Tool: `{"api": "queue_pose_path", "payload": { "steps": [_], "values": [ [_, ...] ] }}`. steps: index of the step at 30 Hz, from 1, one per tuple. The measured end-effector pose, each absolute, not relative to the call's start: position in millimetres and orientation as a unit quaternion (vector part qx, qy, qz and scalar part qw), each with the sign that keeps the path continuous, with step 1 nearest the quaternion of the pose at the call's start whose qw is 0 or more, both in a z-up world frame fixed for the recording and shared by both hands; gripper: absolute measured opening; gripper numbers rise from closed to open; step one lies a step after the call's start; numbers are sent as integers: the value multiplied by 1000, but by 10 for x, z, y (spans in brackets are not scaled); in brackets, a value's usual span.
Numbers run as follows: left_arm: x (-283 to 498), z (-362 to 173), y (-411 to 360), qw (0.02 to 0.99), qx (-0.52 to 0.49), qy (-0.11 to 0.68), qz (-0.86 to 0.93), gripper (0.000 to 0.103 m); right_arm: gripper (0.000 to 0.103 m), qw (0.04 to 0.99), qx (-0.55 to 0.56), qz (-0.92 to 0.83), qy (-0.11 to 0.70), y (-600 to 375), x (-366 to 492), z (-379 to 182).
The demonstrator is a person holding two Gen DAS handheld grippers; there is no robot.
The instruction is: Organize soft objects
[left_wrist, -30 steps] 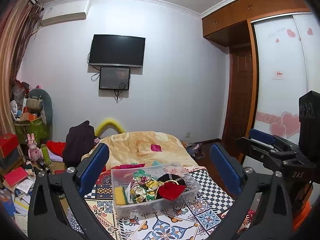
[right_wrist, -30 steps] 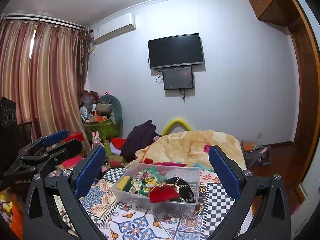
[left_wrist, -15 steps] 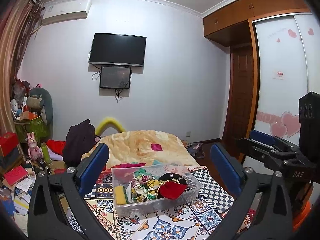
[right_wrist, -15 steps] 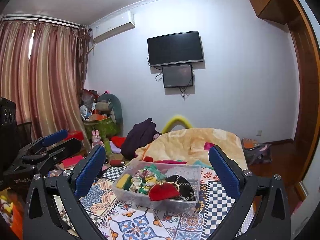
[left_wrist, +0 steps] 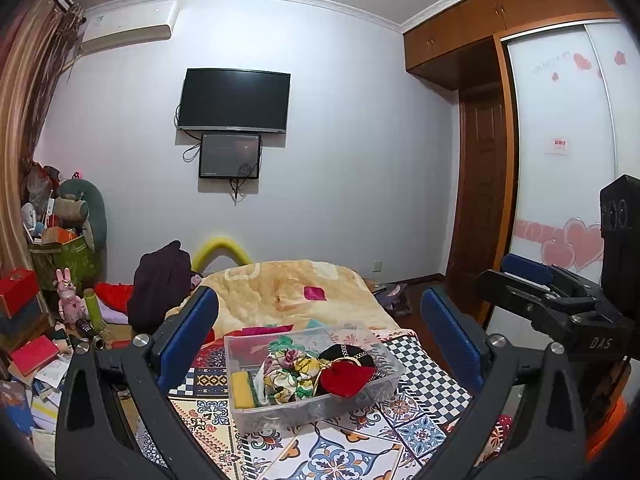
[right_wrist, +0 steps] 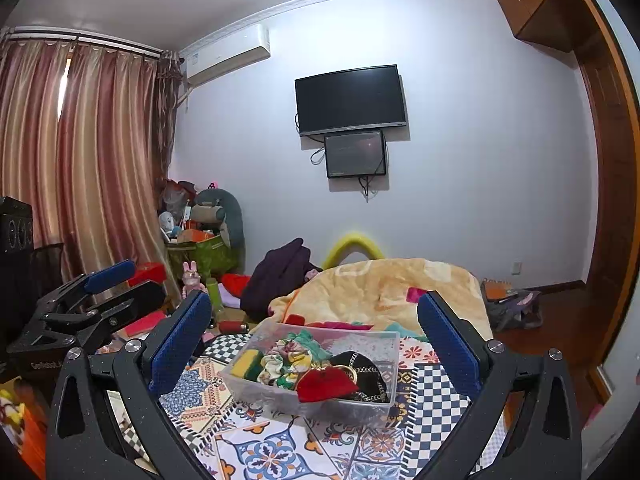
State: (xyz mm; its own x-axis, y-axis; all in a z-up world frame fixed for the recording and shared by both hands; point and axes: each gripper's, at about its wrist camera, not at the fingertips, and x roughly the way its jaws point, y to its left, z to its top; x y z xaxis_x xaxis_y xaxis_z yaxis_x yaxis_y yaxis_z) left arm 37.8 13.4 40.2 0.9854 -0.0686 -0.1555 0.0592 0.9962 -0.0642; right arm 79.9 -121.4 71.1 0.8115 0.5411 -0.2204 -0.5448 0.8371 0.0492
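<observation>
A clear plastic bin (left_wrist: 280,412) (right_wrist: 280,398) stands on a patterned cloth (left_wrist: 352,452) (right_wrist: 256,452). It holds a red pouch (left_wrist: 344,378) (right_wrist: 326,387), a black chained bag (right_wrist: 360,364), floral scrunchies (left_wrist: 286,374) (right_wrist: 286,362) and a yellow sponge (left_wrist: 242,390) (right_wrist: 246,362). My left gripper (left_wrist: 320,320) is open and empty, raised above the bin. My right gripper (right_wrist: 314,320) is open and empty, raised above it too. Each gripper shows at the edge of the other's view: the right one (left_wrist: 536,284), the left one (right_wrist: 96,292).
A bed with a yellow blanket (left_wrist: 288,292) (right_wrist: 384,292) lies behind the cloth. A dark garment (left_wrist: 160,288) and clutter with books and toys (left_wrist: 36,340) fill the left floor. A wardrobe (left_wrist: 568,160) stands right, curtains (right_wrist: 80,168) left.
Both views have drifted very slightly; the bin sits a little lower in the left view. Both grippers stay open and empty.
</observation>
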Motion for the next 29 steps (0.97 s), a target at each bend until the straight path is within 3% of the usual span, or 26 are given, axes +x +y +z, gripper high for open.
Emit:
{"api": "queue_pose_path", "payload": {
  "steps": [29],
  "values": [
    [367, 413, 133, 995, -36, 82, -53, 103, 103, 952, -20, 283, 116, -1185, 761, 711]
  ]
}}
